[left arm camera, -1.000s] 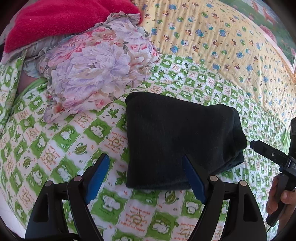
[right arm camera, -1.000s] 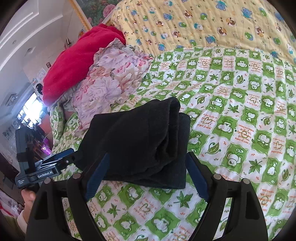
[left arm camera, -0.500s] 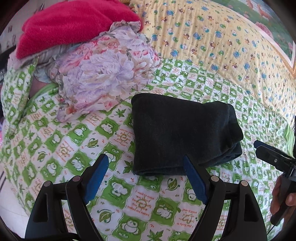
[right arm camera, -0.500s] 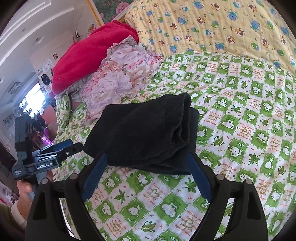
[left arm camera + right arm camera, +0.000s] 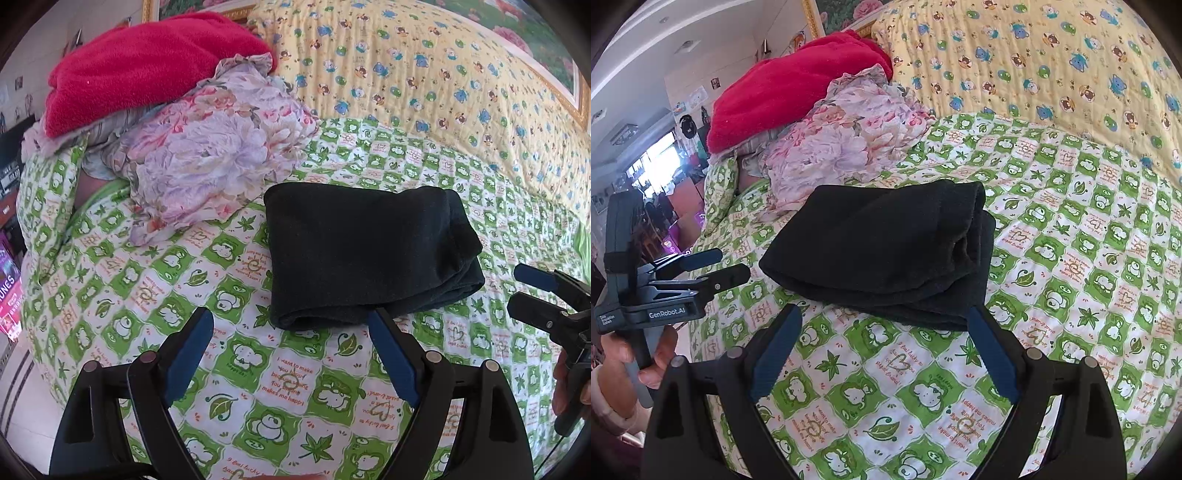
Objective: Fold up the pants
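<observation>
The left gripper [image 5: 290, 345] is opening, nothing between its jaws; the right gripper [image 5: 886, 343] stands spread wide and empty too. Just beyond both sets of jaws lie the black pants [image 5: 365, 258], folded into a thick rectangle (layered edges on the right). Under them is a green-checked quilt [image 5: 236, 387]; farther off, a floral cloth [image 5: 207, 155] and a red blanket [image 5: 147, 66].

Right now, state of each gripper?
Left gripper: jaws opening, nothing between them; folded black fabric pants lie just beyond.
Right gripper: open, empty.
</observation>
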